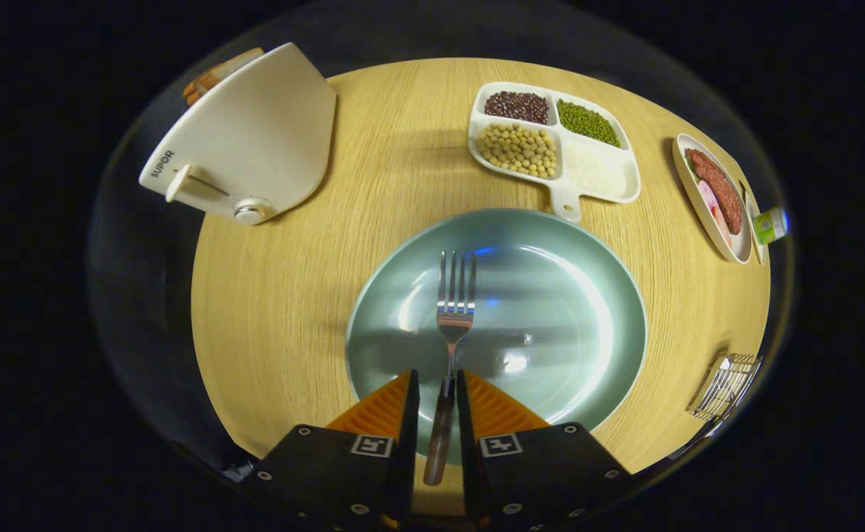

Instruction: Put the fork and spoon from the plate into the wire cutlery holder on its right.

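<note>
We see our tongs (pixel 438 399) down over the near rim of the plate (pixel 573 295), with the fork (pixel 453 314) handle lying between the two fingers; a thin gap shows on each side of the handle, so the fingers are nearly closed around it but, as far as we can judge, not yet pressing on it. The fork lies flat on the plate, its tines pointing away from us toward the middle. The holder (pixel 724 384) stands on the bench (pixel 277 310) to the right of the plate, well apart from the tongs. We cannot make out whether anything is already inside the holder, because it is small and distorted. We think the task is in its early or middle part: the fork is still to be gripped, lifted and carried to the holder. Beyond the plate stands a divided tray (pixel 595 174) with beans, and to the right a dish (pixel 713 193) with meat. On the white appliance (pixel 251 137) at the far left we can read the word "SUPOR".
</note>
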